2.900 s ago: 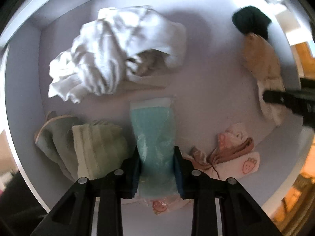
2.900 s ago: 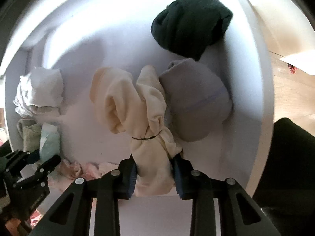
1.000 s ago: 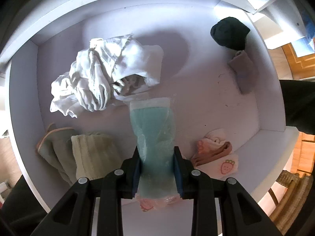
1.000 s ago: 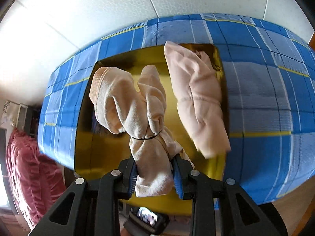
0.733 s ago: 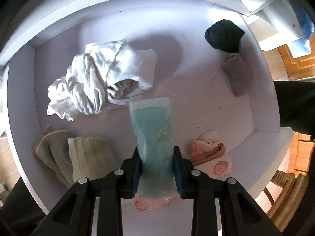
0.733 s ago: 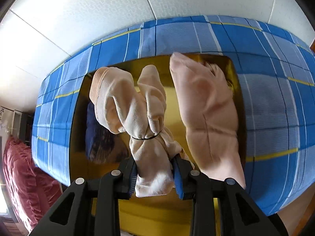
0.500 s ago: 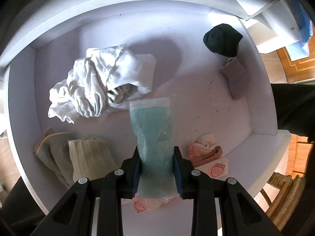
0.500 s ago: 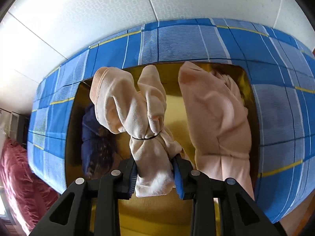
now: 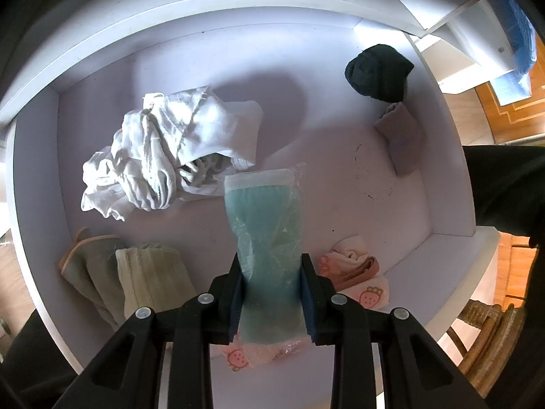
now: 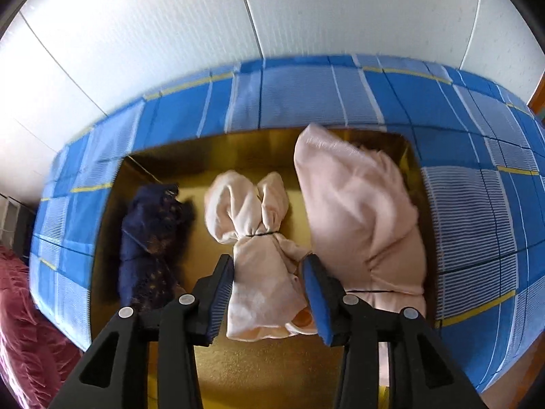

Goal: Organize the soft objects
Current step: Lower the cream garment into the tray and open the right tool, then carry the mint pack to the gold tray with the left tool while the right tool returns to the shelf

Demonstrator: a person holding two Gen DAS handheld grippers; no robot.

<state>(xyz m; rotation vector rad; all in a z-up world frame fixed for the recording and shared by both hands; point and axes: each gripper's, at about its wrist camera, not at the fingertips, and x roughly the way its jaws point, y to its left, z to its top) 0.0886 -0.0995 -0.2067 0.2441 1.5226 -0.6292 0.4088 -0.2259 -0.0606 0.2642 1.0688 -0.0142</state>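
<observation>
In the left wrist view my left gripper [image 9: 270,266] is shut on a teal cloth in a clear plastic bag [image 9: 267,235], held above a white drawer [image 9: 34,177]. In the drawer lie a crumpled white cloth [image 9: 170,150], green towels [image 9: 136,276], pink strawberry-print socks [image 9: 354,272], a dark green roll [image 9: 378,71] and a grey sock [image 9: 402,143]. In the right wrist view my right gripper [image 10: 269,272] is open over a gold tray [image 10: 272,368]. A cream tied bundle [image 10: 259,238] lies between its fingers on the tray.
On the gold tray a dark navy lace garment [image 10: 153,238] lies left of the bundle and a large pale pink folded cloth [image 10: 361,225] lies right. The tray sits on a blue checked bedspread [image 10: 477,204] by a white wall [image 10: 170,34]. A dark sleeve [image 9: 504,191] is at the drawer's right.
My right gripper carried the cream bundle from the drawer to the gold tray and has now opened, leaving the bundle on the tray. My left gripper rose slightly, still gripping the teal bag.
</observation>
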